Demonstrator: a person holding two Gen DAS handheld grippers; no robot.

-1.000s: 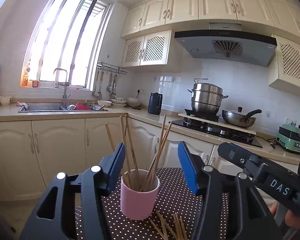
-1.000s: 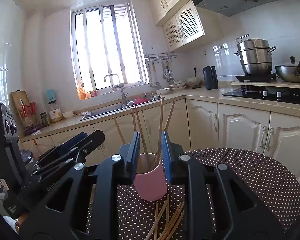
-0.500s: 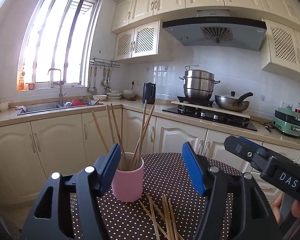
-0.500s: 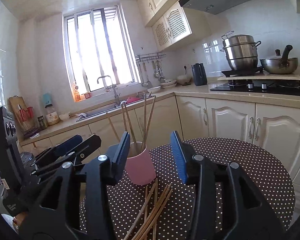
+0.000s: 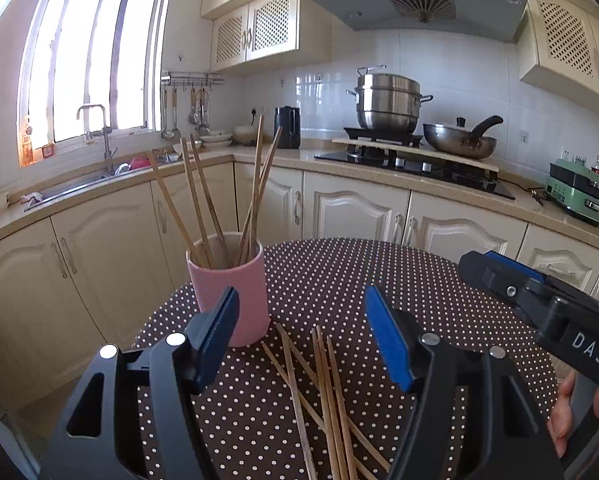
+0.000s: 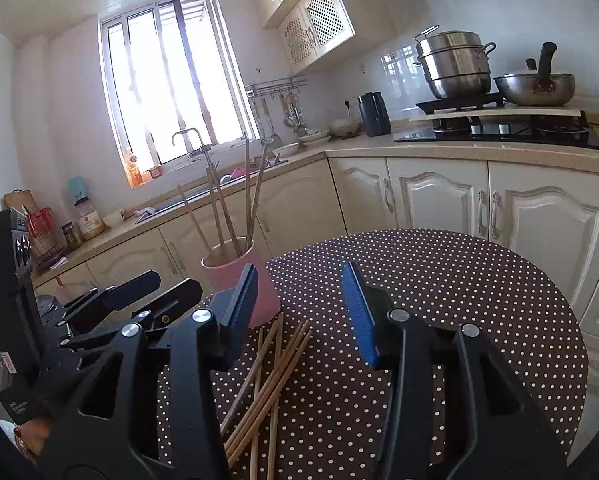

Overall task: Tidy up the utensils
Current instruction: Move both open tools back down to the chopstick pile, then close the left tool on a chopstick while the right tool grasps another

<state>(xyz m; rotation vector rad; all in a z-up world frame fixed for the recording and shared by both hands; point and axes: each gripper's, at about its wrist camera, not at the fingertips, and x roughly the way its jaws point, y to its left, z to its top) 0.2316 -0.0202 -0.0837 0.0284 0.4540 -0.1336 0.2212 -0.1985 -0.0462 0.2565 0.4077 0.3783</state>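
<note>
A pink cup [image 5: 239, 276] [image 6: 221, 270] stands on the round polka-dot table [image 5: 379, 264] [image 6: 459, 280] with several wooden chopsticks [image 5: 203, 200] [image 6: 219, 200] upright in it. More loose chopsticks [image 5: 323, 392] [image 6: 267, 380] lie in a crossed pile on the cloth just in front of the cup. My left gripper [image 5: 299, 300] hovers open over that pile, with nothing between its blue pads. The right gripper [image 6: 298, 276] is open too and empty, to the right of the cup and above the pile. Each gripper shows at the edge of the other's view [image 5: 499, 276] [image 6: 167, 284].
Cream kitchen cabinets and a counter run behind the table, with a sink [image 5: 99, 184] under the window. A hob carries a steel steamer pot [image 5: 387, 100] and a pan [image 5: 459, 140]. A black kettle [image 6: 373, 114] stands in the corner. A hand [image 5: 563, 412] holds the right gripper's grip.
Both grippers have sunk and tipped downward toward the table, bringing the loose chopsticks into view. The right jaws have widened a lot, the left jaws a little.
</note>
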